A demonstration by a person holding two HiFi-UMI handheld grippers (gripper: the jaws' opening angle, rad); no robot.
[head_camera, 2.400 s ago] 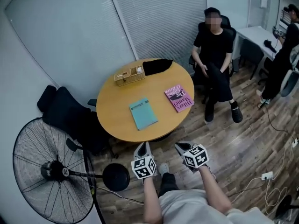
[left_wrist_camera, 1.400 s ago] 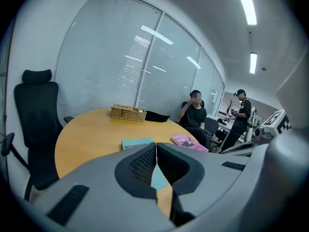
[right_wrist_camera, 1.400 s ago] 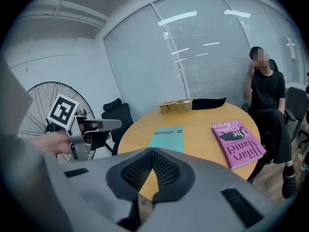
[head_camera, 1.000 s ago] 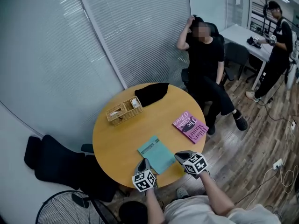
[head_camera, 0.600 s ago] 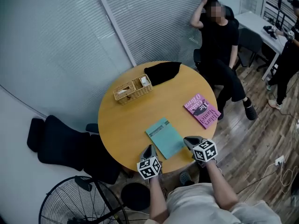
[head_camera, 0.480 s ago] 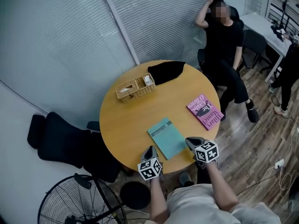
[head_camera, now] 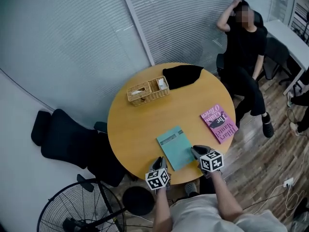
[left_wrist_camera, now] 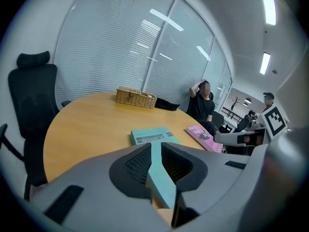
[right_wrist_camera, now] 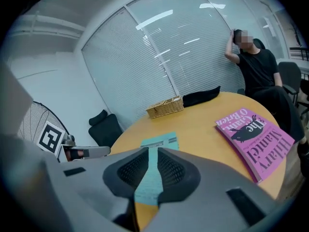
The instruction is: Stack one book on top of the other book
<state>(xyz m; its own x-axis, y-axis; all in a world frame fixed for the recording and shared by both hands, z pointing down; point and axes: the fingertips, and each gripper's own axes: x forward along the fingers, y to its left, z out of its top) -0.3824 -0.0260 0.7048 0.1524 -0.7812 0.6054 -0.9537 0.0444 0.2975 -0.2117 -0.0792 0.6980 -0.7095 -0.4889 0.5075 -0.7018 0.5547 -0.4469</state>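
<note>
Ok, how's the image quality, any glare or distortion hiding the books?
Head view: fisheye bends the blinds; teal book and pink book look sharp. Left gripper view: light strips glare on the blinds; left claw fills the lower frame. Right gripper view: edges warp, pink book's title legible.

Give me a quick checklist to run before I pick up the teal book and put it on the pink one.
1. Both books flat on the table and apart: ok. The teal book lies near the front edge, the pink book to its right.
2. Pink book's cover bare: ok.
3. Left gripper empty: ok, jaws a narrow gap apart, nothing between them.
4. Right gripper empty: ok, same.
5. Either gripper touching the teal book: cannot tell.
6. Wicker basket and black cloth out of the way: ok, both at the far side.
</note>
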